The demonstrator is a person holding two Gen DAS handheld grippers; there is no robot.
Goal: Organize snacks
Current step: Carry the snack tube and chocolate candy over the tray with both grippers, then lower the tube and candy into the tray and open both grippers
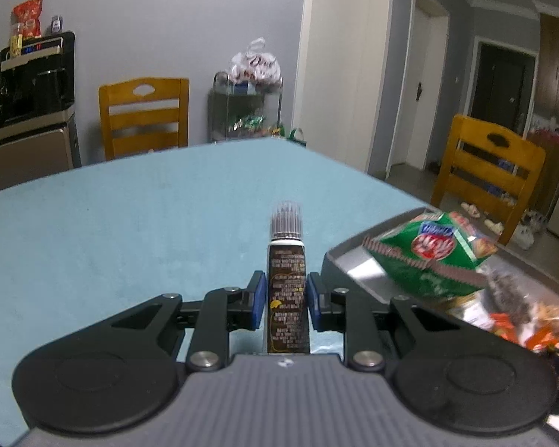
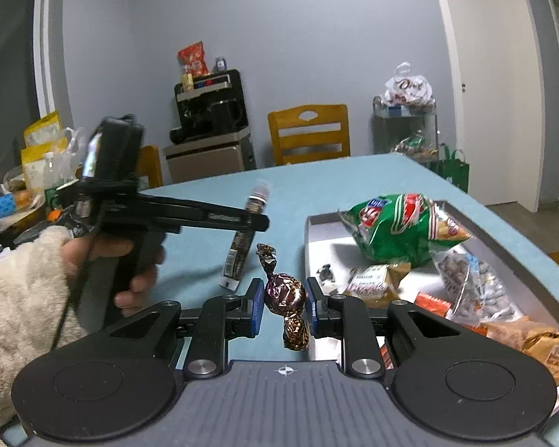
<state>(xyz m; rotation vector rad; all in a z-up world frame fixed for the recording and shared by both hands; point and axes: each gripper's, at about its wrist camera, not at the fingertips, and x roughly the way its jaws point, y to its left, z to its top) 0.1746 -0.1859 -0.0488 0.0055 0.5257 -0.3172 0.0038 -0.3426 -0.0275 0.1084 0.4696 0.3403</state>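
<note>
Dark brown stick sachet with crimped clear end, lifted off the table, left of grey rectangular tray. Brown foil twist-wrapped candy upright, near tray's left edge. Green crinkled snack bag at tray's far end.

The left hand-held gripper clamps a dark brown stick packet between its blue pads, the packet's crimped end pointing forward above the blue desk. To the right, a grey tray sits on the desk and holds a green snack bag with other wrapped snacks just beside it at the frame's edge. Beyond the desk stand two wooden chairs, a black machine on a cabinet, and a wire rack.
</note>
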